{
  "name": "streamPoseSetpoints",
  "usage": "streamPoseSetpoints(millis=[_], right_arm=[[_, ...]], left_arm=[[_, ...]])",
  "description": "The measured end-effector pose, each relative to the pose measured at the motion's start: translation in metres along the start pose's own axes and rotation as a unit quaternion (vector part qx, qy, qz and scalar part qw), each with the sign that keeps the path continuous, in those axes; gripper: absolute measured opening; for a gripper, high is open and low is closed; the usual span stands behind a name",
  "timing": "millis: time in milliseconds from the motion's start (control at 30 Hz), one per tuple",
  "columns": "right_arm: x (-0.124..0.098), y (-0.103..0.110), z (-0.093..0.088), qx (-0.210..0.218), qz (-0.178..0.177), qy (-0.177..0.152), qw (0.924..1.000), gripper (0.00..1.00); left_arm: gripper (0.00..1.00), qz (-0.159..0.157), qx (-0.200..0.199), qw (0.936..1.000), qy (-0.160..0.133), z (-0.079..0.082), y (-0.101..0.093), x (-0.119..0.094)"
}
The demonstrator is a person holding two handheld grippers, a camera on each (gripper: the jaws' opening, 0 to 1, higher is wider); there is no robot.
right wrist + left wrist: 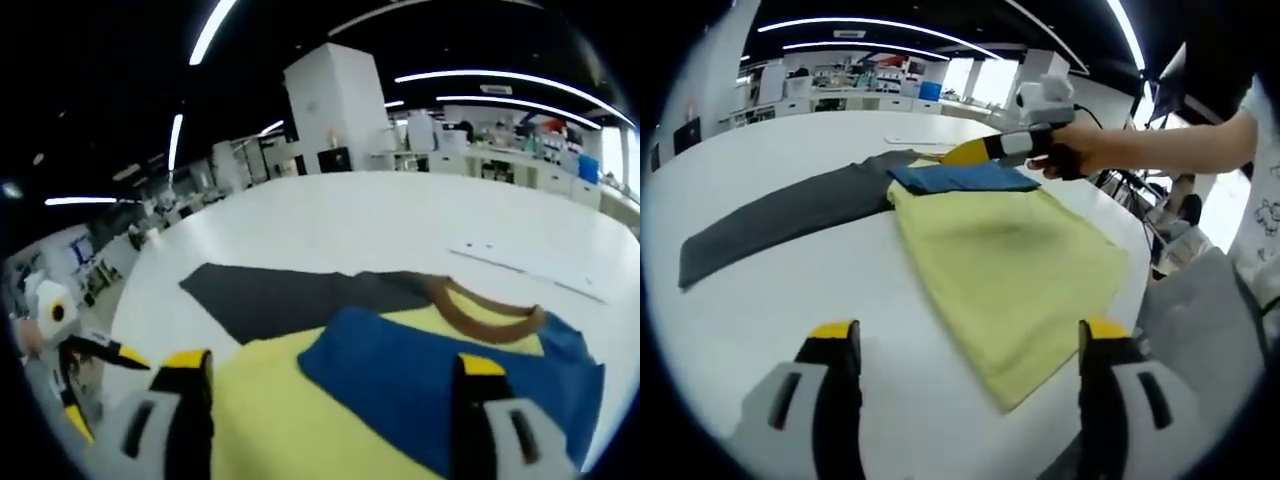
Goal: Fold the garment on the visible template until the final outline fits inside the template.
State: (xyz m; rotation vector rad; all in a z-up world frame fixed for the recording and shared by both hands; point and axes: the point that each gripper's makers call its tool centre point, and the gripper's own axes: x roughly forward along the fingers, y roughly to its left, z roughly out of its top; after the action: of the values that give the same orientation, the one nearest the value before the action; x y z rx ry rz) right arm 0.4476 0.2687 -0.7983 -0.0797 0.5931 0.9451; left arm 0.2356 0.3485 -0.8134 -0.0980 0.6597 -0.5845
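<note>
Hovering my left tongs (970, 360), jaws wide and empty, near the shirt (1010, 270) on the white table (790, 150), I keep my right tongs (330, 400) open, unladen, over its far blue sleeve (440, 390), likely to fold next.

garment (1010, 265) folded on table (790, 150) | left gripper (970, 345) jaws apart (hovering)

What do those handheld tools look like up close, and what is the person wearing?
Each tool has two jaws, black and grey with yellow tips. The left tool shows this in its own view, the right tool in its own. Seen from the left gripper view, the right tool carries a white-grey box on top. The person's sleeve is white with dark print.
</note>
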Motion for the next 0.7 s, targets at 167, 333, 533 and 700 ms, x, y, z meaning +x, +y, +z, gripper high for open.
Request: streamPoseSetpoints(millis=[167, 333, 533, 700], right_arm=[[-0.014, -0.011, 0.002, -0.004, -0.008, -0.005, 0.9999, 1.00], [-0.035, -0.017, -0.001, -0.009, -0.015, -0.008, 0.9998, 1.00], [-0.062, -0.037, -0.017, -0.008, -0.038, -0.010, 0.9992, 1.00], [-0.087, -0.047, -0.030, -0.007, -0.048, -0.007, 0.9988, 1.00]], left_arm=[[0.88, 0.002, -0.010, 0.9999, -0.011, 0.003, 0.002, -0.002], [0.87, 0.009, -0.013, 0.9998, -0.012, 0.003, 0.007, -0.003], [0.87, 0.010, -0.014, 0.9998, -0.014, 0.003, 0.006, -0.002], [0.87, 0.008, -0.014, 0.9998, -0.014, 0.003, 0.005, -0.001]])
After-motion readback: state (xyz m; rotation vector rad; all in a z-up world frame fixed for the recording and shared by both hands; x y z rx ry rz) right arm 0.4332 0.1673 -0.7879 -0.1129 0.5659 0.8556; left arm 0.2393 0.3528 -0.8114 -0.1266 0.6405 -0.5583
